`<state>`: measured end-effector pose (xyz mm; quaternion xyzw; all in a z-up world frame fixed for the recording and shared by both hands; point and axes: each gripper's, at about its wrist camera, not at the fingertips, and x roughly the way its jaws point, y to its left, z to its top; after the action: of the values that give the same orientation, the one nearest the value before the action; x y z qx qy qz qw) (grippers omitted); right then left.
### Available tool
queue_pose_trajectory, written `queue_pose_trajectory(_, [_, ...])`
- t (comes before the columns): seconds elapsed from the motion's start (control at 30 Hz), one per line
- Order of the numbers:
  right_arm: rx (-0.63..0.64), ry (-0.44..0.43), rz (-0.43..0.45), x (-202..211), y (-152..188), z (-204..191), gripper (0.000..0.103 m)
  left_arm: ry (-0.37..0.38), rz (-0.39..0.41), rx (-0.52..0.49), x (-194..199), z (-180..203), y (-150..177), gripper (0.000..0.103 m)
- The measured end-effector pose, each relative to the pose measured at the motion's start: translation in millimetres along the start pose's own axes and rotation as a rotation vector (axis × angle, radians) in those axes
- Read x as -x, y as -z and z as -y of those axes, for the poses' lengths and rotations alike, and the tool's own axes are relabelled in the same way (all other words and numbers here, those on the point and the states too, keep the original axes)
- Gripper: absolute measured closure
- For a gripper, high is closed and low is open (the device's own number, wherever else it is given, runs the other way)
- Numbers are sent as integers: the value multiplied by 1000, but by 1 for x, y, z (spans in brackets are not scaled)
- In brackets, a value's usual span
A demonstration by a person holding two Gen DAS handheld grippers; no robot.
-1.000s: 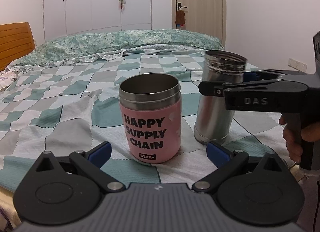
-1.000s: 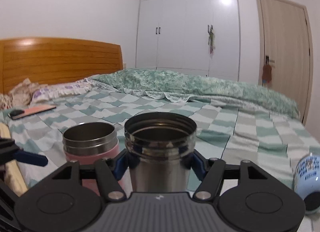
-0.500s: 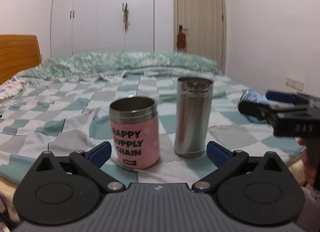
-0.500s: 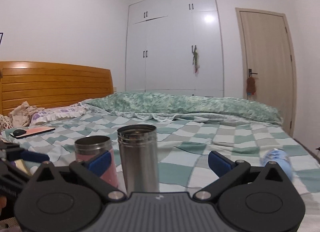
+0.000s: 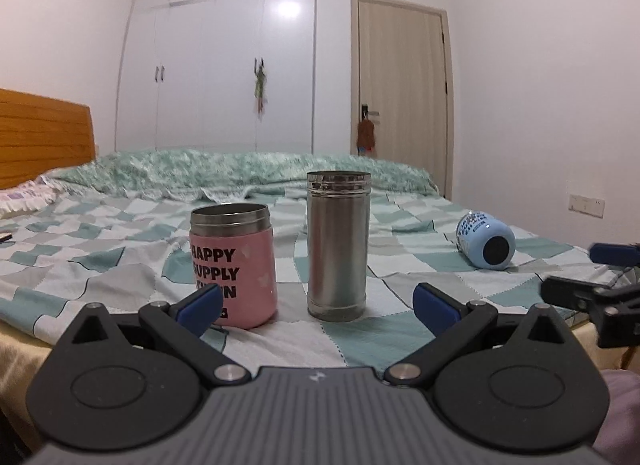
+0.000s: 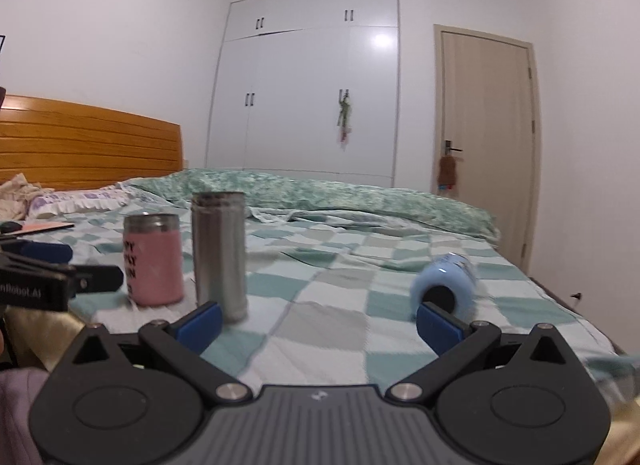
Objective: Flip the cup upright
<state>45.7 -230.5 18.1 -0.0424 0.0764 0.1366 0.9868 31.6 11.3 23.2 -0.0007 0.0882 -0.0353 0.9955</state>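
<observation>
Tall cup [image 5: 338, 247]: bare brushed metal, dull sheen, threaded rim. Short cup [image 5: 233, 265]: steel rim, matt pink sleeve w/ black print. Blue cup [image 5: 485, 239]: smooth glossy finish, printed, black base. Bedspread [image 5: 120, 265]: soft checked cloth, wrinkled. Headboard [image 6: 84, 143]: varnished wood slats. Wardrobe [image 6: 308, 81]: glossy white panels, light glare. Both grippers (left [image 5: 316, 307], right [image 6: 318, 323]): matt black plastic, blue pads, metal pivot pins.

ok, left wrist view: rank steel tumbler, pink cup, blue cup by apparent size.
1. pink cup, partly hidden by a gripper finger, and steel tumbler, taller but narrower: too close to call.
2. blue cup, on its side, smallest; it lies farther back, so its true size is unsure.
</observation>
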Motion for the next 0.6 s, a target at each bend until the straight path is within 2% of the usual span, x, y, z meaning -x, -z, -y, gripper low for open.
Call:
queue_pose_trajectory(0.13, [15,44,22,13,16,4,0,-36,53,0,1,9,16,0])
queue_pose_trajectory(0.23, [20,76,48,19,22,6,0,-67,55,-5,0,14,20,0])
queue_pose_trajectory(0.6, [-11,106,69,29,25,17,0,-65,90,-27,10,19,24,0])
